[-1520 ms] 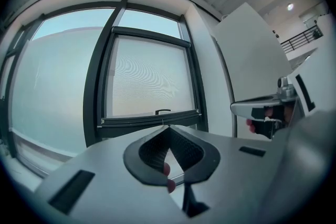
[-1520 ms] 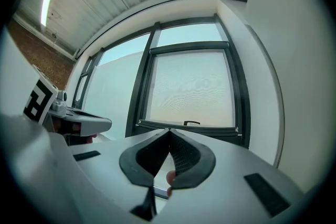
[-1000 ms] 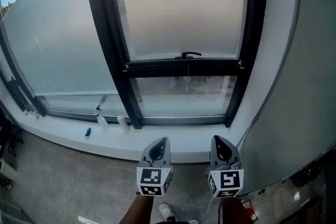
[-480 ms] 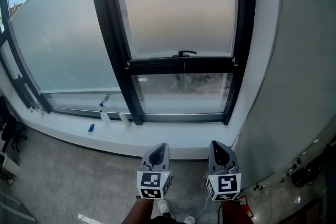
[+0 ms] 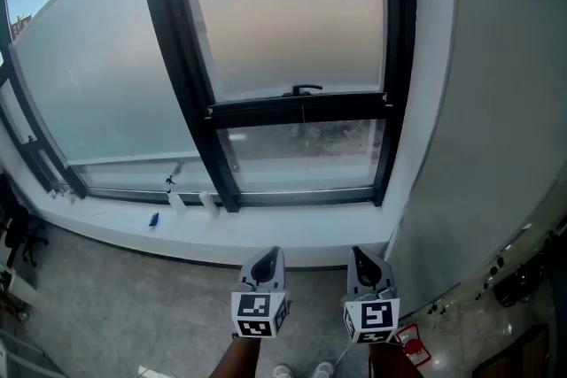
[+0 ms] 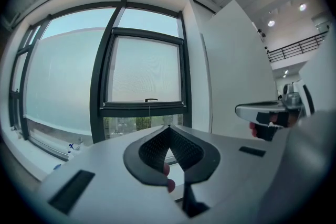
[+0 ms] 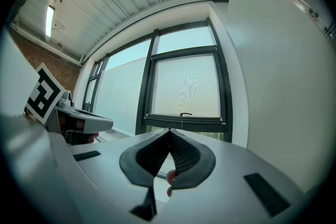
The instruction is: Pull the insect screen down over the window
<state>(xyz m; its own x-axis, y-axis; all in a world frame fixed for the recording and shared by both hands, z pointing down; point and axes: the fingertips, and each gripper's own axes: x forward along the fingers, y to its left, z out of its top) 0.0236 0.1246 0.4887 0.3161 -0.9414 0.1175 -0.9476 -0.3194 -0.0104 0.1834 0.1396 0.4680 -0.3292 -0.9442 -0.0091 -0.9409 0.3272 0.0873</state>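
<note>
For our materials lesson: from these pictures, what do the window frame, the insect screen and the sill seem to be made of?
Window frame: probably coated metal; dark, matte, slim straight sections.
Insect screen: likely fine woven mesh; hazy, translucent, rippled pattern in the gripper views.
Sill: smooth, white, possibly painted; material unclear.

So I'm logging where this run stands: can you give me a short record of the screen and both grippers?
insect screen: covers the upper part of the window
bottom bar: well above the windowsill; the clear strip below it is uncovered
handle: on top of the bar, untouched
left gripper: shut, empty, held low, short of the sill
right gripper: shut, empty, beside the left
task: screen not fully down
</note>
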